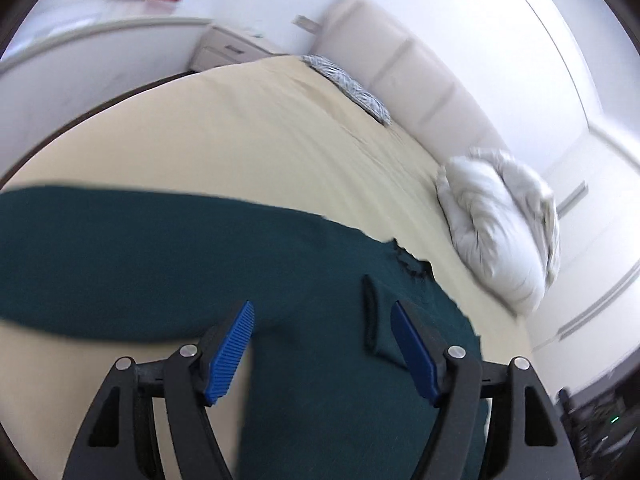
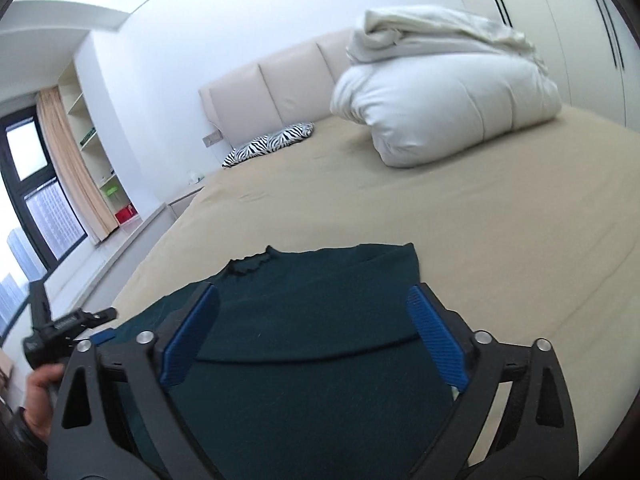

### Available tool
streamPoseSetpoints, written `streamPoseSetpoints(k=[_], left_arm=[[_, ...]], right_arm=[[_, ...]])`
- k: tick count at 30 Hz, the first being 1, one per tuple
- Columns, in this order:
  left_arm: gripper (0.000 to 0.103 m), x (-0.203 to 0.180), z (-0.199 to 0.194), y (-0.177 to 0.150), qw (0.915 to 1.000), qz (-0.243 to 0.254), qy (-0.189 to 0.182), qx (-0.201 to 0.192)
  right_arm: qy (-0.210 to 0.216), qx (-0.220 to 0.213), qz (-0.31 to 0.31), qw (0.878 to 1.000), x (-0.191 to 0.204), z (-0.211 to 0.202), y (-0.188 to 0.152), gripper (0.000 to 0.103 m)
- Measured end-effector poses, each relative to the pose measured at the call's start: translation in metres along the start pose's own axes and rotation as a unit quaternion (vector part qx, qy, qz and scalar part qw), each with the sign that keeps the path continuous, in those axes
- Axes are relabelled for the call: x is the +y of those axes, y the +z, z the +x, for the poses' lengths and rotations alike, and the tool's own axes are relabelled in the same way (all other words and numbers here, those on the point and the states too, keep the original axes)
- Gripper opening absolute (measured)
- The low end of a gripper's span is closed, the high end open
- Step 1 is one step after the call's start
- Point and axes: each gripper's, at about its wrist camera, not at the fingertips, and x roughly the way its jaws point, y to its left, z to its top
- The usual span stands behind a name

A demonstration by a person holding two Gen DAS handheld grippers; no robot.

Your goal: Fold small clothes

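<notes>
A dark green top [image 1: 168, 264] lies flat on the beige bed sheet [image 1: 240, 136]; one sleeve stretches to the left in the left wrist view. Its frilled collar [image 1: 412, 262] shows at the right. My left gripper [image 1: 322, 312] is open just above the top, blue pads [image 1: 230, 354] on either side of a fold. In the right wrist view the top [image 2: 312, 320] lies partly folded, collar [image 2: 250, 262] at the far edge. My right gripper [image 2: 314, 300] is open over it and empty. The left gripper [image 2: 96, 326] shows at the left edge, held by a hand.
A white folded duvet [image 2: 440, 108] sits on the far side of the bed [image 2: 480, 220] by the padded headboard [image 2: 280, 92]. A zebra-print cushion [image 2: 268, 144] lies near the headboard. A bedside cabinet [image 1: 228, 50], shelves and a window are beyond the bed's left side.
</notes>
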Motion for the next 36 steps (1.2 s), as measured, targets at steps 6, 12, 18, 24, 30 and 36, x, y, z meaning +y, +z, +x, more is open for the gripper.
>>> streamPoseSetpoints(k=[6,12,18,24,30,36], left_arm=[[0.073,0.134,-0.088,-0.015,0.9786,-0.194,0.005,-0.069],[0.071,0.202,-0.111,-0.026,0.9402,-0.317,-0.021,-0.123],[0.056,0.238,-0.101,-0.019,0.9037,-0.391,-0.025,-0.172],[0.038,0.250,-0.094,-0.001,0.8678,-0.450,0.002,-0.212],[0.008,0.195,-0.092,0.037,0.9179,-0.336,0.059,-0.203],[0.009,0.036,-0.049,0.072,0.9859,-0.065,0.071,-0.137]], right_arm=[[0.049,0.048,0.032,0.997,0.037,-0.022,-0.025,0.098],[0.097,0.113,0.076,0.986,0.064,-0.006,-0.053,0.098],[0.099,0.118,0.086,0.984,0.075,-0.011,-0.060,0.098],[0.094,0.113,0.106,0.983,0.054,-0.018,-0.056,0.097],[0.087,0.110,0.129,0.982,0.028,-0.021,-0.061,0.093],[0.079,0.104,0.159,0.979,0.001,-0.026,-0.070,0.091]])
